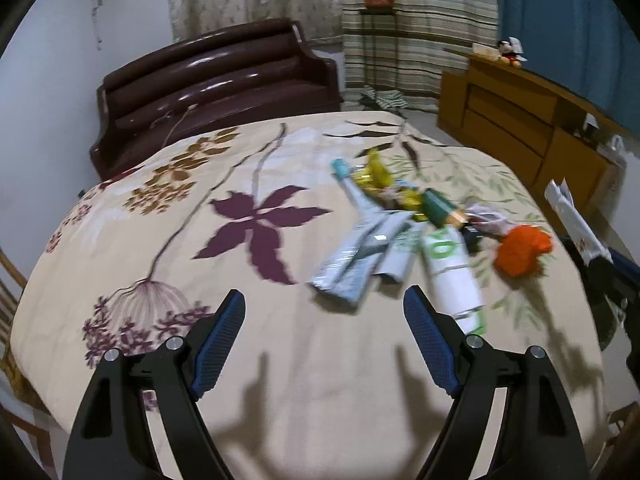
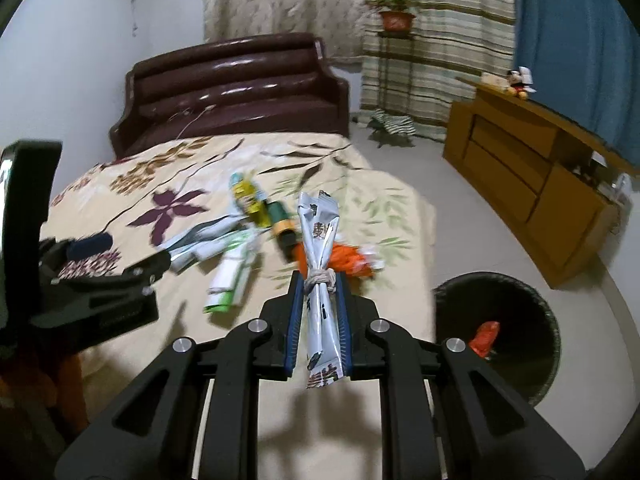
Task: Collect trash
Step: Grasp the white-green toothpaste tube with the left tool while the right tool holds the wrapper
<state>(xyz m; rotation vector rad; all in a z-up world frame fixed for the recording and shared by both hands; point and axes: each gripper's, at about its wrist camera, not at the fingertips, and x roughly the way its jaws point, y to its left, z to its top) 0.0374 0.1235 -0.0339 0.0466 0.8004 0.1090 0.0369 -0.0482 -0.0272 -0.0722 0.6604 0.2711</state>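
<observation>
A pile of trash lies on the floral bedspread (image 1: pixel 280 360): silver-blue wrappers (image 1: pixel 352 256), a white and green tube (image 1: pixel 452 272), yellow wrappers (image 1: pixel 376 172), a green item (image 1: pixel 438 206) and a crumpled orange wrapper (image 1: pixel 524 250). My left gripper (image 1: pixel 324 312) is open and empty just short of the pile. My right gripper (image 2: pixel 320 292) is shut on a knotted white wrapper (image 2: pixel 320 248), held above the bed's right edge. A black trash bin (image 2: pixel 500 320) stands on the floor to its right, with an orange wrapper (image 2: pixel 484 338) inside.
A dark brown headboard (image 1: pixel 216 80) stands at the far end of the bed. A wooden dresser (image 2: pixel 532 184) lines the right wall. A potted plant (image 2: pixel 396 16) sits on a stand by the curtains. My left gripper also shows in the right wrist view (image 2: pixel 96 272).
</observation>
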